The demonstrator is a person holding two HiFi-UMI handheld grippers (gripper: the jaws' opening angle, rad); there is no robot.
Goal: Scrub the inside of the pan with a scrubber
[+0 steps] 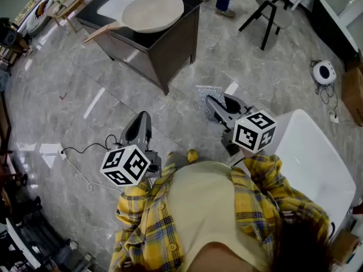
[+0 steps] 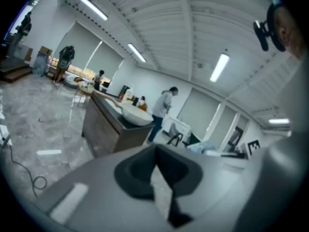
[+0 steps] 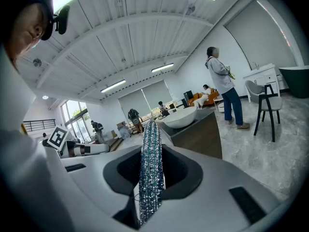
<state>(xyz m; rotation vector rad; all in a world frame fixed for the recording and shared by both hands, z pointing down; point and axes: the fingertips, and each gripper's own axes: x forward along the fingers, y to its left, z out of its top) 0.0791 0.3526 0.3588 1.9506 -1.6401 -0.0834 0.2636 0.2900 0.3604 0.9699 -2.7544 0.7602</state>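
Note:
A pale, wide pan [image 1: 152, 12] with a wooden handle rests on a dark table [image 1: 170, 52] far ahead; it also shows in the left gripper view as the pan [image 2: 136, 115] and in the right gripper view as the pan [image 3: 182, 116]. My right gripper [image 1: 211, 103] is shut on a silvery scrubber [image 1: 207, 99], seen edge-on as the scrubber [image 3: 150, 170] between the right gripper [image 3: 148, 178] jaws. My left gripper [image 1: 139, 123] is held low at the person's left side; the left gripper [image 2: 155, 175] jaws meet with nothing between them. Both grippers are well short of the table.
Grey marble floor lies between me and the table. A cable [image 1: 85, 152] trails on the floor at left. A white chair [image 1: 309, 157] stands at right, a black-legged chair [image 1: 272, 7] beyond. A person [image 2: 161, 110] stands by the table's far side.

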